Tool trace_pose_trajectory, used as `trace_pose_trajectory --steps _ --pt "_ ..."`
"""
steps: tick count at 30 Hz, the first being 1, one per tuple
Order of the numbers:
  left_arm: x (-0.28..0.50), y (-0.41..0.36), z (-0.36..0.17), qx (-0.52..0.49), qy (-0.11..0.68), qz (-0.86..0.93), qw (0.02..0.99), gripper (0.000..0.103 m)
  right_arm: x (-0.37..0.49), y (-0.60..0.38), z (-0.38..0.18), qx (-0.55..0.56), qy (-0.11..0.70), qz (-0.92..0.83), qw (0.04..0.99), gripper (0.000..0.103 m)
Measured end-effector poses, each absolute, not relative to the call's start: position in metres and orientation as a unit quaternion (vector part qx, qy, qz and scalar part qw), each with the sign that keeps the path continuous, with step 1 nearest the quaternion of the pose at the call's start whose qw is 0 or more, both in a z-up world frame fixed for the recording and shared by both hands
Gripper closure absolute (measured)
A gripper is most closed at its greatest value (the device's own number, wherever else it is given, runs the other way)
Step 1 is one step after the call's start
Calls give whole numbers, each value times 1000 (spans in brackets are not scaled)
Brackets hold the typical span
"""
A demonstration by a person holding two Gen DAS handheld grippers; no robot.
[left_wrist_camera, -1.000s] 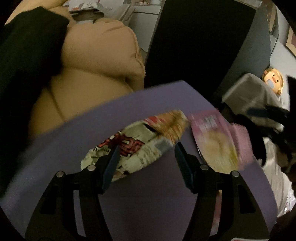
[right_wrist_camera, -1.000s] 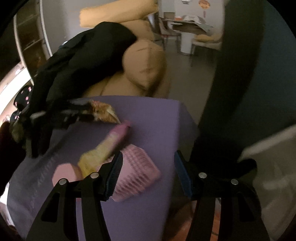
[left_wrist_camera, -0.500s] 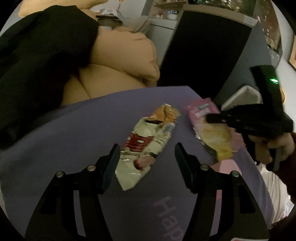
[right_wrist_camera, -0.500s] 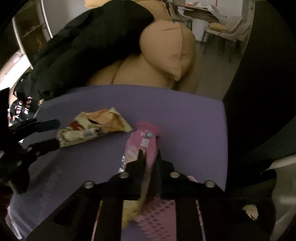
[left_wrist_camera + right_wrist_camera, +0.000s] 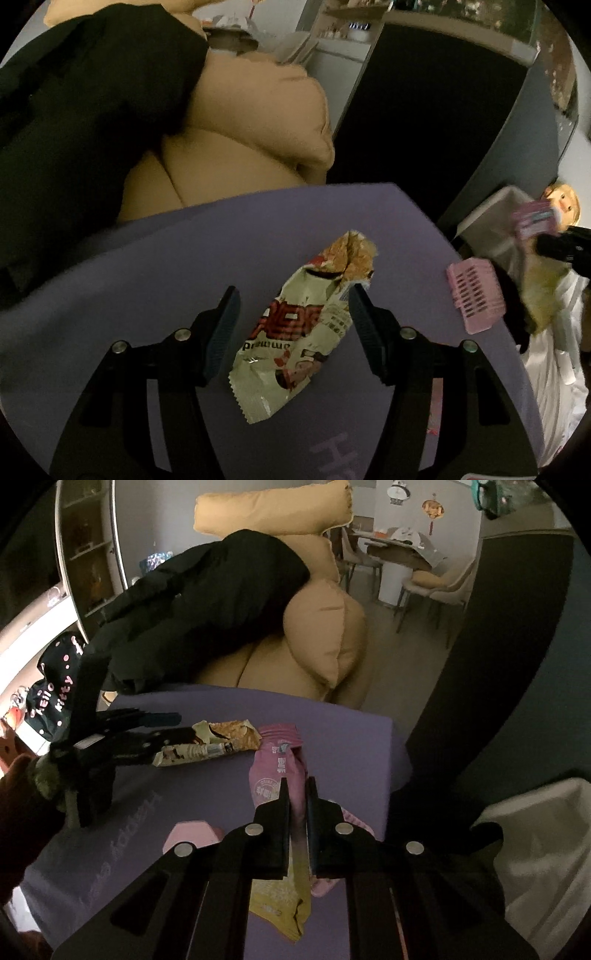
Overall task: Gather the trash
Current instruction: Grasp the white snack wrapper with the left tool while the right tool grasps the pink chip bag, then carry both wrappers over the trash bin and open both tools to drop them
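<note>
A crumpled white and red snack wrapper point(image 5: 295, 332) lies on the purple table top point(image 5: 184, 277). My left gripper point(image 5: 292, 295) straddles it, jaws closing, with the wrapper between the fingers and the pads clear of it. In the right wrist view the same wrapper point(image 5: 221, 738) lies by the left gripper point(image 5: 181, 726). My right gripper point(image 5: 297, 782) is shut on a pink and yellow wrapper point(image 5: 275, 771), which hangs from it above the table. The left wrist view shows that pink wrapper point(image 5: 535, 221) raised at the far right.
A pink slotted plastic piece point(image 5: 474, 299) lies at the table's right edge. A white bag point(image 5: 546, 849) hangs open beyond that edge, near a doll point(image 5: 561, 199). Behind the table stand a tan sofa point(image 5: 325, 642) with a black coat point(image 5: 207, 602) and a dark panel point(image 5: 424, 129).
My right gripper has shut on the pink and yellow wrapper and lifted it off the table toward the right. My left gripper has shifted over the white wrapper, which now lies lengthwise between its fingers.
</note>
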State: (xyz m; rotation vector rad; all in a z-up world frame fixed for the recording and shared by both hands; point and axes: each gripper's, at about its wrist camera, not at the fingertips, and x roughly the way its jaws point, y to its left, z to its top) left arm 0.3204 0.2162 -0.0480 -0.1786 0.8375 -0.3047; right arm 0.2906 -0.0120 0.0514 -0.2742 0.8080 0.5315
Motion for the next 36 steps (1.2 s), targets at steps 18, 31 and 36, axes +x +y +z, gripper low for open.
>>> trace_pose_trajectory --steps 18,31,36 --pt "222 180 8 -126 360 -58 923 99 250 -59 60 -104 352 263 892 94" --pt "191 117 69 -128 310 -100 936 99 242 -131 81 -92 340 193 916 94" --pt "193 97 70 -128 311 -123 934 99 241 -164 90 -84 331 166 925 94"
